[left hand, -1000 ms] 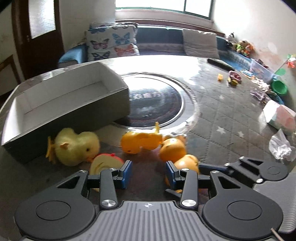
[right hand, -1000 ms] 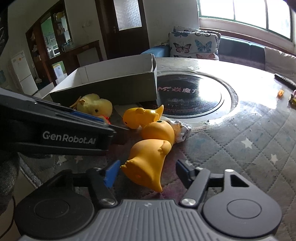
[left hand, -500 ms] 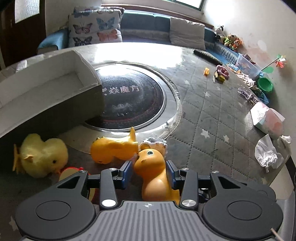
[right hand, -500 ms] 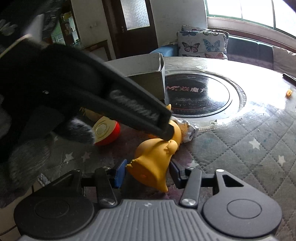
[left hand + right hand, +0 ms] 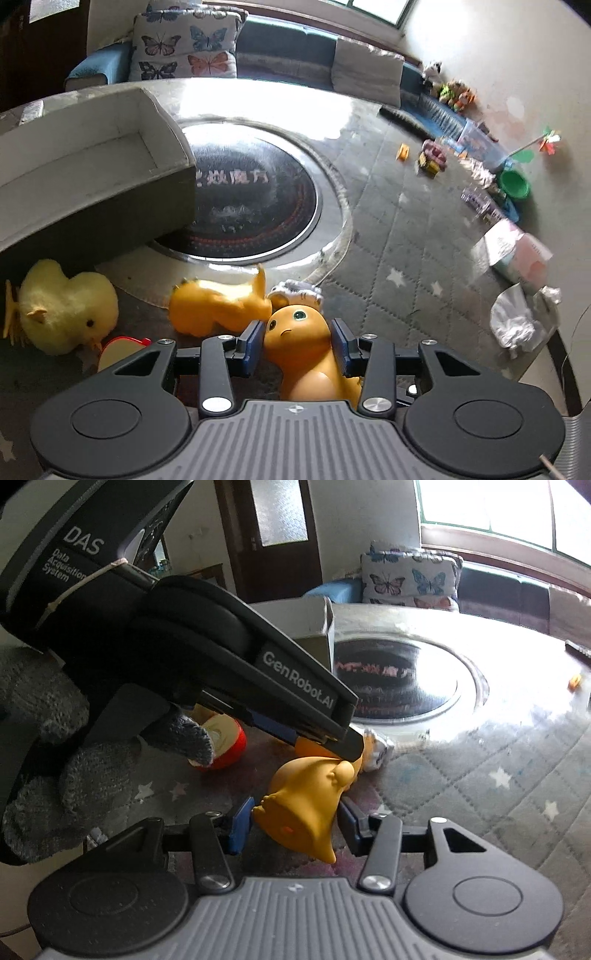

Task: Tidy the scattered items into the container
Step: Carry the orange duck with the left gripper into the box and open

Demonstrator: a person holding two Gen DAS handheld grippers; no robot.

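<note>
Grey box (image 5: 92, 192) with no toys in it yet.
Yellow chick (image 5: 62, 306), two orange toys and red toy (image 5: 221, 746) lie on the table. Left gripper (image 5: 297, 341) is closing round the standing orange toy (image 5: 299, 332), not squeezing yet. Right gripper (image 5: 295, 821) squeezes the lying orange toy (image 5: 306, 801).

Between the left gripper's (image 5: 297, 341) matt black plastic arms stands a smooth, glossy orange plastic toy (image 5: 303, 354). Ahead to its left lie a fuzzy yellow plush chick (image 5: 62, 306) and a matt grey cardboard box (image 5: 96, 177). Beyond, a polished glass hob (image 5: 255, 203) gleams in a quilted cloth table cover (image 5: 406, 236). A knitted grey glove (image 5: 74, 775) grips the tool.
</note>
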